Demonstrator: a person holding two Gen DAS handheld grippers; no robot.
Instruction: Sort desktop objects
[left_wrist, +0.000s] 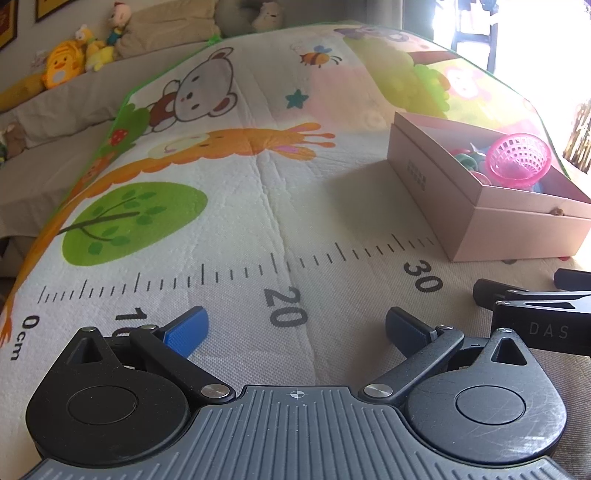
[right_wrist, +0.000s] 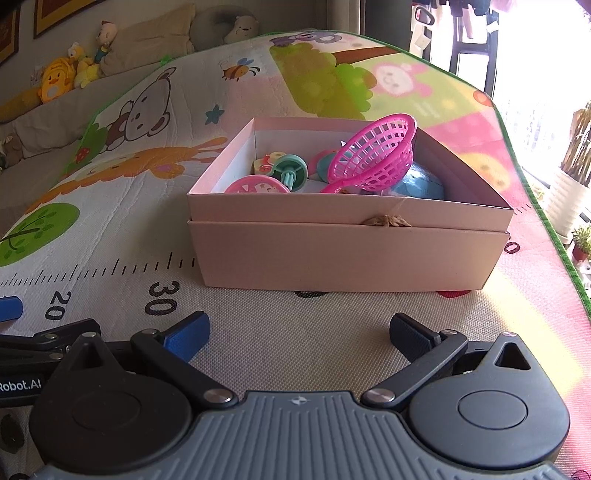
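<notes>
Nearest to us, both claws stand wide apart with nothing between their blue pads: the left claw (left_wrist: 295, 328) hangs over the printed ruler on the play mat (left_wrist: 236, 206), and the right claw (right_wrist: 299, 330) sits just beside it, facing the box.

Between the right claw and the box we see only bare mat; no loose toy lies on the stretch either camera shows, so we judge the sorting to be near its end or between pickups.

Beyond that stands the pale pink cardboard box (right_wrist: 347, 254), open at the top, its inner tray nested in an outer sleeve. It looks light and stiff enough to push, but the thin walls would buckle under a hard pinch, so we would take it by one upper rim or slide it flat.

Inside it, a pink plastic basket (right_wrist: 373, 155) leans tilted on the pile. We expect it to be very light, hard and a bit slippery; its rim or its flat handle gives the surest hold, since the lattice may flex. Beside it lie a teal spool-shaped toy (right_wrist: 291, 171), a round pink lid-like piece (right_wrist: 256, 186) and a blue ball (right_wrist: 417, 182), which would roll and slip from flat pads.

Farthest off, plush toys (right_wrist: 64, 75) line the grey sofa.
</notes>
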